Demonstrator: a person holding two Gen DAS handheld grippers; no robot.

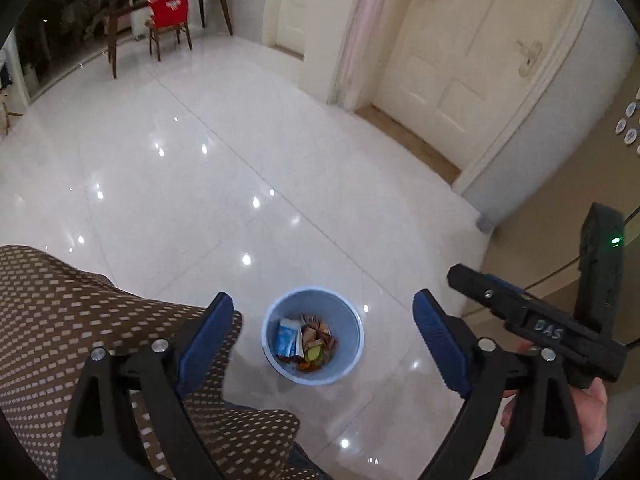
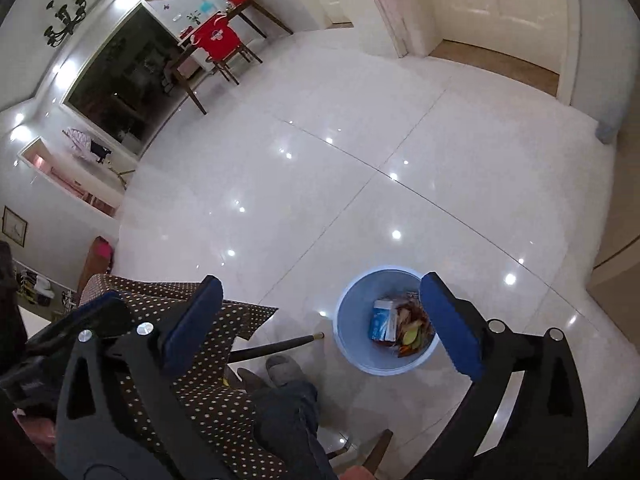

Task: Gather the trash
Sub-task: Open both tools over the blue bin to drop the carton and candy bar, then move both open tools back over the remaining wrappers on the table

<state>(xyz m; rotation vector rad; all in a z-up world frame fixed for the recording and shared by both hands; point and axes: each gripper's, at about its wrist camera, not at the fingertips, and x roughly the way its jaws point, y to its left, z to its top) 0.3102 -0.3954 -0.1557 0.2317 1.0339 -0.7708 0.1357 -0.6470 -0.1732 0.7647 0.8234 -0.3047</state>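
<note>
On the floor: a pale blue bin (image 1: 313, 335) stands upright on glossy white tiles (image 1: 240, 184), just off the corner of the cloth-covered worktop (image 1: 80, 332).
Bin contents: a blue-and-white carton (image 1: 289, 338), brown wrappers and a yellow-green scrap lie in the bottom; the trash sits well below the rim.
Left tool (image 1: 324, 340): jaws spread wide, nothing between them; the bin shows in the gap, far beneath.
Right tool (image 2: 320, 320): jaws likewise spread wide and empty; its right pad overlaps the bin's rim in the picture, but I cannot tell any contact.
Right hand: seen from the left camera, a hand (image 1: 592, 412) grips the handle of the other tool at the frame's right edge.
Worktop edge: the brown dotted cloth (image 2: 208, 392) hangs over a corner that points toward the bin; a dark leg (image 2: 276, 348) slants out from under it and ends just beside the bin's wall.
Person: a knee in blue jeans (image 2: 288, 412) and a grey slipper (image 2: 285, 368) sit between cloth and bin.
Open room: wide bare tiles stretch beyond the bin to the cream doors (image 1: 452, 68).
Far side: a wooden table (image 2: 224, 36) and a chair with a red cover (image 2: 218, 42) stand well apart, against the wall.
</note>
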